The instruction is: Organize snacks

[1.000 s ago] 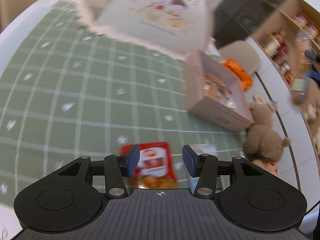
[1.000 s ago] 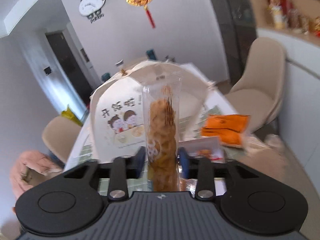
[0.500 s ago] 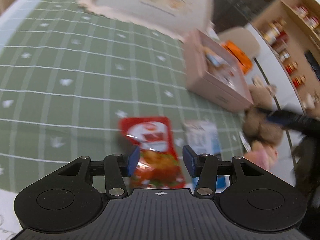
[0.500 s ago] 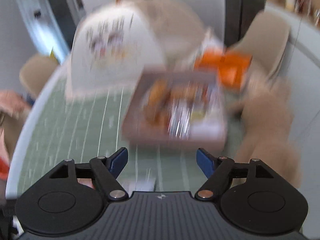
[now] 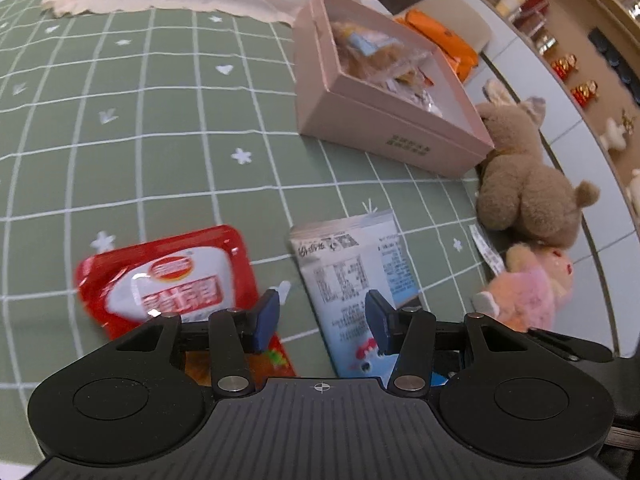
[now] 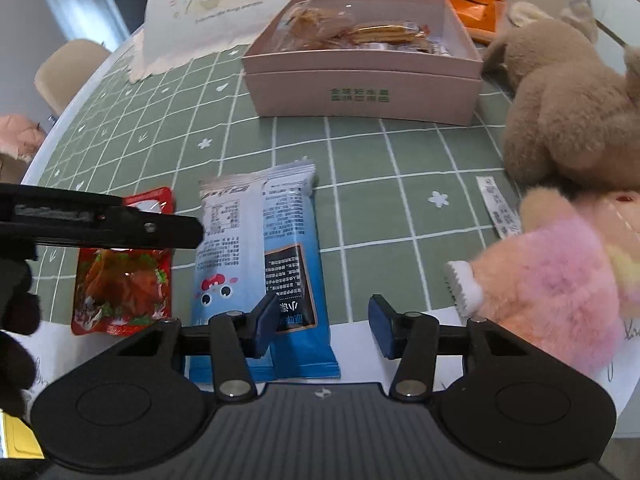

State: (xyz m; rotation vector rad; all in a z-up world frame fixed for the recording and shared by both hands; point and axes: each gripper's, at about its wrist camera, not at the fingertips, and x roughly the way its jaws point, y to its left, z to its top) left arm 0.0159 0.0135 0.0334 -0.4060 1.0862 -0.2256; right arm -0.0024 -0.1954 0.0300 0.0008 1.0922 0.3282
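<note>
On the green checked cloth lie a red snack packet (image 5: 168, 280) and a blue-and-white snack packet (image 5: 356, 276), side by side. Behind them stands an open pink box (image 5: 384, 128) holding several wrapped snacks. My left gripper (image 5: 322, 318) hovers open over the strip between the two packets and grips nothing. In the right wrist view the blue-and-white packet (image 6: 256, 248) reaches under the left finger of my right gripper (image 6: 323, 322). Its jaws are closing and the pads press on nothing. The red packet (image 6: 124, 280) and the pink box (image 6: 360, 92) show there too.
A brown plush toy (image 5: 528, 192) and a pink plush toy (image 5: 532, 284) crowd the table's right edge. Orange packets (image 5: 444, 40) lie behind the box. A white cartoon-printed bag (image 6: 224, 8) stands at the back. The left tool's black body (image 6: 100, 224) crosses the red packet.
The right gripper let go of the clear packet of yellow snacks, opened wide over the box, then dropped low over the blue-and-white packet. The left gripper sank and shifted right, toward the two packets.
</note>
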